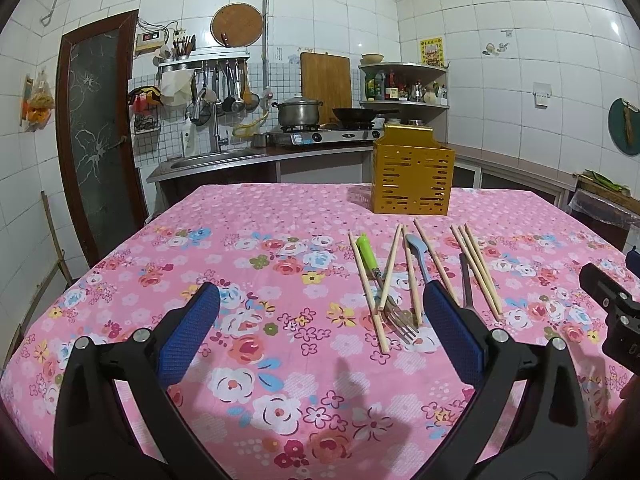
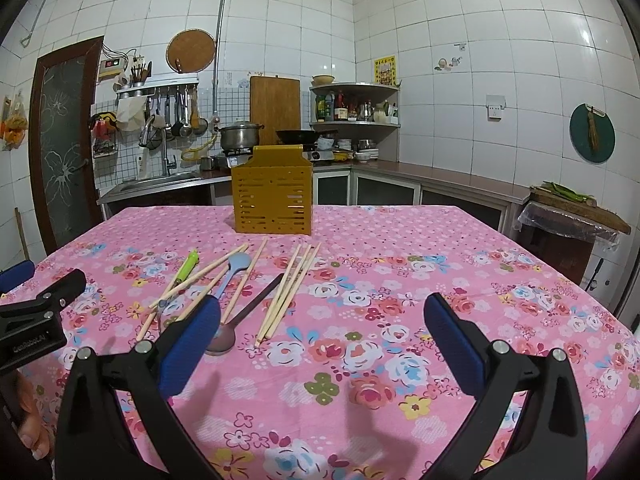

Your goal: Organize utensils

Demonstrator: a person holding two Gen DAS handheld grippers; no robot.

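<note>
A yellow slotted utensil holder (image 1: 413,171) (image 2: 272,196) stands at the far side of the pink floral table. In front of it lie several wooden chopsticks (image 1: 478,270) (image 2: 289,290), a green-handled fork (image 1: 376,272) (image 2: 185,267), a pale blue spoon (image 1: 418,254) (image 2: 234,270) and a dark-handled spoon (image 2: 240,320). My left gripper (image 1: 324,304) hovers open above the cloth, its right finger beside the utensils. My right gripper (image 2: 322,316) is open too, with the utensils at its left finger. Neither holds anything.
The pink flowered tablecloth (image 2: 400,280) covers the table. Behind it are a sink counter (image 1: 216,158), a stove with a pot (image 1: 298,112) and wok, corner shelves (image 2: 354,106), and a wooden block under plastic (image 2: 576,216) to the right.
</note>
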